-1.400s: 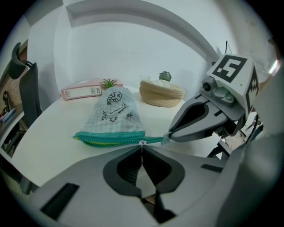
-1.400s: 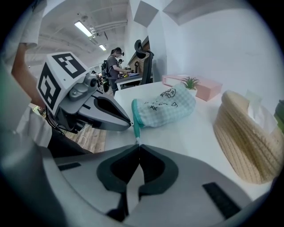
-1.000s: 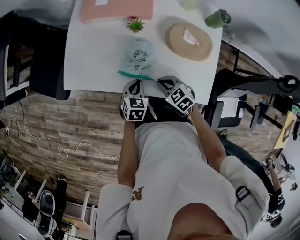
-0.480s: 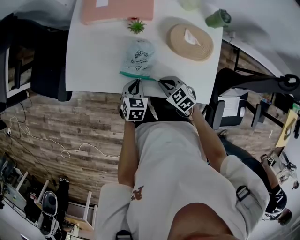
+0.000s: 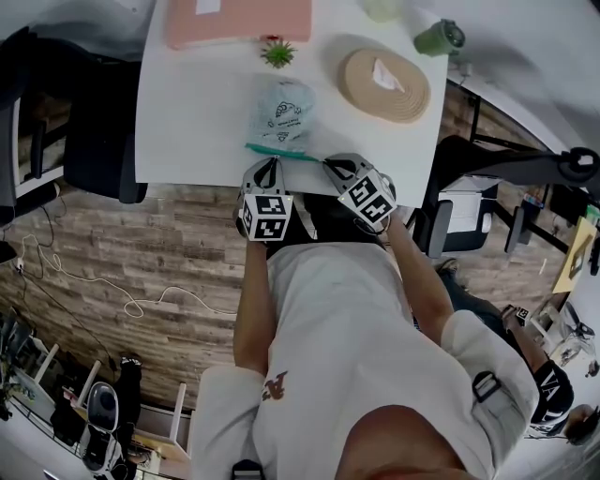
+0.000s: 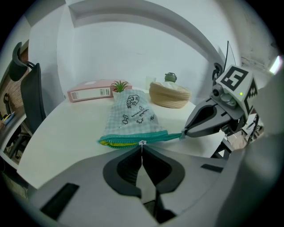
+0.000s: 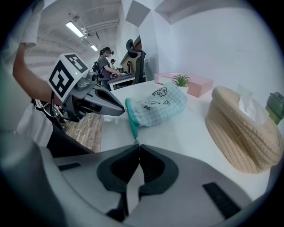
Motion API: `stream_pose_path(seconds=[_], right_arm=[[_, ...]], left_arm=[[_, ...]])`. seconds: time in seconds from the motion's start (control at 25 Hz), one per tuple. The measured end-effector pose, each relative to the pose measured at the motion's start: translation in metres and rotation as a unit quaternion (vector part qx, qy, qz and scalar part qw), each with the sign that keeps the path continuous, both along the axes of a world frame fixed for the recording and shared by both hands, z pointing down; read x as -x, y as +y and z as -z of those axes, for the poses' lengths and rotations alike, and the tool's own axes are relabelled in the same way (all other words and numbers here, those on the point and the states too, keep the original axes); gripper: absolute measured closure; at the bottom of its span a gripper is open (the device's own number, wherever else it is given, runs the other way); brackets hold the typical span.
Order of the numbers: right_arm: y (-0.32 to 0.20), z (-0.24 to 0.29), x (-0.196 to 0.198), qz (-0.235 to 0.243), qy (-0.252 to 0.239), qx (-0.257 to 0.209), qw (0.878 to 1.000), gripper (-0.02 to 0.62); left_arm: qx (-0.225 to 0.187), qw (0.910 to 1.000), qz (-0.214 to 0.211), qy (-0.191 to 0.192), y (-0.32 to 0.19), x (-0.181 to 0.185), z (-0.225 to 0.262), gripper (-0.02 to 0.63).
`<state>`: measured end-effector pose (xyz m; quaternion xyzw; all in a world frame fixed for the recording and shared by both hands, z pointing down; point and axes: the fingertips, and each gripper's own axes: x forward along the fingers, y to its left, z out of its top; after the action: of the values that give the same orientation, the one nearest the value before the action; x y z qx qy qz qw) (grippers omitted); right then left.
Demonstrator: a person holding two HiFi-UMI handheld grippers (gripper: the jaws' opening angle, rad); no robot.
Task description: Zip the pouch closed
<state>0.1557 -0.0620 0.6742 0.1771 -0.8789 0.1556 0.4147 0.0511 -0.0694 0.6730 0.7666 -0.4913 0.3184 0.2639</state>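
A pale blue checked pouch (image 5: 281, 111) lies near the front edge of the white table (image 5: 187, 131), its teal zipper band (image 5: 281, 152) facing me. My left gripper (image 6: 142, 148) is shut on the small zipper pull (image 6: 142, 142) midway along the band. Yellow lining (image 6: 111, 143) shows in the gap left of the pull. The band's loose right end (image 7: 133, 131) sits in my right gripper (image 7: 137, 146), which is shut on it. Both grippers meet the band side by side in the head view, the left gripper (image 5: 272, 162) and the right gripper (image 5: 325, 162).
Behind the pouch stand a small potted plant (image 5: 278, 52) and a pink box (image 5: 239, 19). A woven basket (image 5: 384, 84) holding a tissue and a green container (image 5: 438, 37) sit at the right. A black chair (image 5: 94, 122) is left of the table.
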Motion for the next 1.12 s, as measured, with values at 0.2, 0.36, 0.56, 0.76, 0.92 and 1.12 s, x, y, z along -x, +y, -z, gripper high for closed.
stream_pose_path(seconds=[0.2,0.36,0.56,0.76,0.92,1.12], right_arm=[[0.0,-0.001,-0.001,-0.007,0.004,0.001,1.0,0.592],[-0.001,-0.002,-0.002,-0.011,0.004,0.002,1.0,0.594],[-0.001,-0.002,-0.001,-0.015,0.006,0.002,1.0,0.594],[-0.002,-0.002,-0.002,-0.021,0.011,0.002,1.0,0.594],[-0.004,-0.004,-0.005,-0.027,0.016,0.003,1.0,0.594],[-0.006,-0.001,-0.007,-0.033,0.012,0.001,0.999,0.593]], left_arm=[[0.001,1.0,0.007,0.0,-0.002,0.007,-0.001,0.607],[0.001,1.0,0.003,-0.001,-0.003,0.012,-0.001,0.606],[0.001,0.9999,0.013,-0.003,-0.005,0.018,0.0,0.606],[-0.001,0.9998,0.017,-0.005,-0.008,0.03,0.003,0.606],[-0.001,0.9996,0.027,-0.008,-0.011,0.041,0.002,0.606],[-0.003,0.9996,0.025,-0.016,-0.015,0.053,0.001,0.603]])
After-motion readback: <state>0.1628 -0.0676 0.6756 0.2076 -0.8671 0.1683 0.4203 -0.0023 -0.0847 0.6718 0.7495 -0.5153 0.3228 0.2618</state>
